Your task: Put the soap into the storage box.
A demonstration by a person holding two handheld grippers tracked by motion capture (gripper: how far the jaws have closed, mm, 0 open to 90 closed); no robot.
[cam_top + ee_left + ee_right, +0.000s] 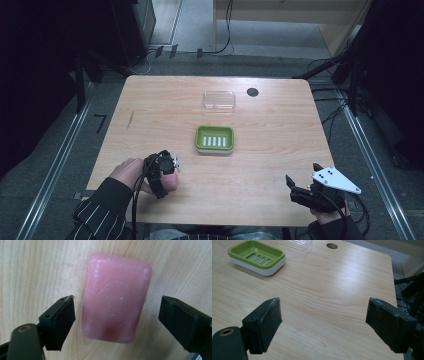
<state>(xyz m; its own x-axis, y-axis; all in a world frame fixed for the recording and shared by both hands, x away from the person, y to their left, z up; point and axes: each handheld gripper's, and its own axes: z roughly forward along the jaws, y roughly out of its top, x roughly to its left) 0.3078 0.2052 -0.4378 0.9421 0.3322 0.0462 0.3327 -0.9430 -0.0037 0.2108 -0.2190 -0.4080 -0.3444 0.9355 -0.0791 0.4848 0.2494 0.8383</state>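
Nearest the bottom edge of the high view, the left gripper (pixel 167 172) hangs over the lower left of the table (pixel 280 150), tipped down toward the wood, and its own view shows why: a pink bar of soap (pixel 116 297) lies flat on the grain in the centre of the frame, stamped face up, with one black jaw standing off each of its long sides. The jaws are spread wide and neither touches the bar, so nothing is gripped yet; the soap sits on the table between them. Over at the lower right of the high view, the right gripper (pixel 300 190) rests low near the table's near edge with its jaws likewise apart and nothing between them, only bare wood ahead in its own view. Farther up, about the middle of the table, stands the green soap dish (pixel 214 139), its slotted tray bare; the right gripper view catches it in the upper left corner (pixel 257 256). Beyond that, toward the far edge, lies a clear plastic lid (pixel 219 100), and just to its right a dark round hole (pixel 253 92) in the tabletop. To my eye the job has barely begun: the approach to the soap looks made, but closing on it, lifting it, carrying it to the dish and perhaps covering it all remain.
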